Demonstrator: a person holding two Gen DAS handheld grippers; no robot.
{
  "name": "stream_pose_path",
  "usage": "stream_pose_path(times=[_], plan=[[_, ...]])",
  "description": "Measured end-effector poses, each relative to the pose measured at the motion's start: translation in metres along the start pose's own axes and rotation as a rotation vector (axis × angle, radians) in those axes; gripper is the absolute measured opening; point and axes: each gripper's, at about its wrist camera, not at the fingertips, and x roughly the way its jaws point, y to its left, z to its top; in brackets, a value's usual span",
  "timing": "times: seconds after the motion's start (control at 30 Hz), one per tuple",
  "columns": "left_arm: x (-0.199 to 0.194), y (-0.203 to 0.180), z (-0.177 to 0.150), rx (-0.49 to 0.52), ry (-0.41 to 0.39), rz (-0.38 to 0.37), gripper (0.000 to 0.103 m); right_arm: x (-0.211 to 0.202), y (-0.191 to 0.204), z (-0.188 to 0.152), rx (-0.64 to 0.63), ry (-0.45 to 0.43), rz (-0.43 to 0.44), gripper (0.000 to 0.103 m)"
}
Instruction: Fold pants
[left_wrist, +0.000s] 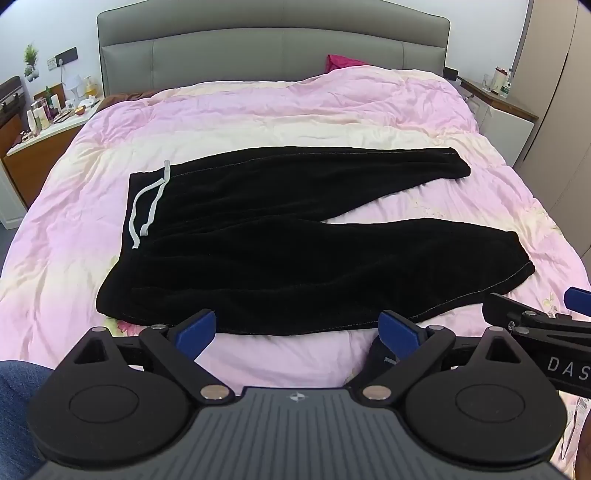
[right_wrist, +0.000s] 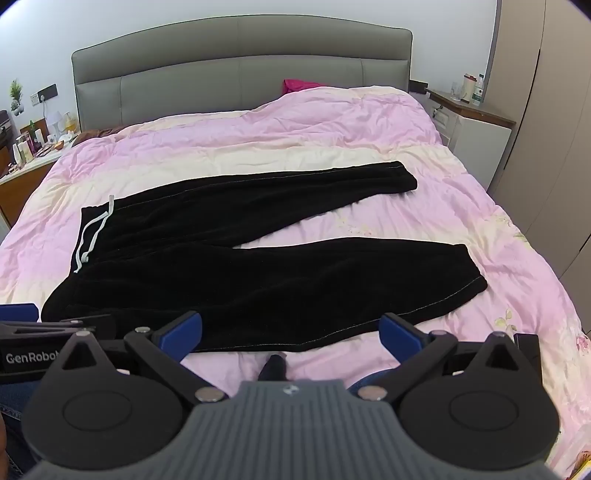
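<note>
Black pants (left_wrist: 280, 236) lie flat on the pink bed cover, waistband to the left with a white drawstring (left_wrist: 149, 206), two legs spread apart to the right. They also show in the right wrist view (right_wrist: 236, 266), drawstring (right_wrist: 92, 236) at left. My left gripper (left_wrist: 299, 330) is open and empty, just short of the near edge of the pants. My right gripper (right_wrist: 291, 332) is open and empty at the same near edge, further right; it shows at the right edge of the left wrist view (left_wrist: 535, 321).
The pink and cream duvet (left_wrist: 258, 118) covers the bed up to a grey headboard (left_wrist: 273, 48). A cluttered nightstand (left_wrist: 48, 122) stands at the left, a white cabinet (left_wrist: 506, 118) and wardrobe at the right. A magenta cloth (left_wrist: 340, 61) lies by the headboard.
</note>
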Motion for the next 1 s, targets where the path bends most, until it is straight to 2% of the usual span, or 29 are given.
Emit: stream_pose_path(times=[1.0], plan=[[-0.0021,-0.0057,0.0014,0.001,-0.003,-0.003,0.103,0.0002,-0.0065,-0.0018,0.001,-0.002,-0.004,0.098]])
